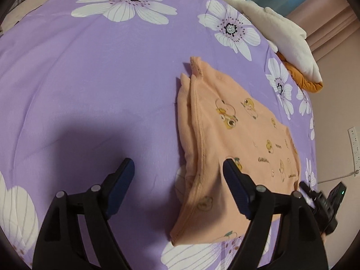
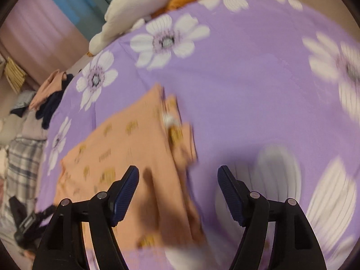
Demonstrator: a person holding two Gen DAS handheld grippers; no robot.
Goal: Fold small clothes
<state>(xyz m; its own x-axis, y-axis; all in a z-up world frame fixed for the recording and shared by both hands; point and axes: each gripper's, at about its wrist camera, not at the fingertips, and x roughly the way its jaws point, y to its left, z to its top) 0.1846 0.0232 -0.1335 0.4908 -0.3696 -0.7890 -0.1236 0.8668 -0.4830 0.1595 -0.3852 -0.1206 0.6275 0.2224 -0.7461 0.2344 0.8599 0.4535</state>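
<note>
A small peach garment (image 1: 234, 139) with cartoon prints lies folded in layers on the purple flowered bedsheet (image 1: 90, 78). My left gripper (image 1: 178, 164) is open and empty, hovering over the garment's left folded edge, its right finger above the cloth. In the right wrist view the same garment (image 2: 135, 148) lies blurred at centre left. My right gripper (image 2: 177, 172) is open and empty above the garment's right edge. The other gripper shows at the right edge of the left wrist view (image 1: 324, 204).
A white and orange plush toy (image 1: 281, 29) lies at the bed's far right edge. A pile of clothes (image 2: 45, 103) sits beside the bed, with plaid fabric (image 2: 22, 162) below it. A wall socket strip (image 1: 354, 146) is on the right wall.
</note>
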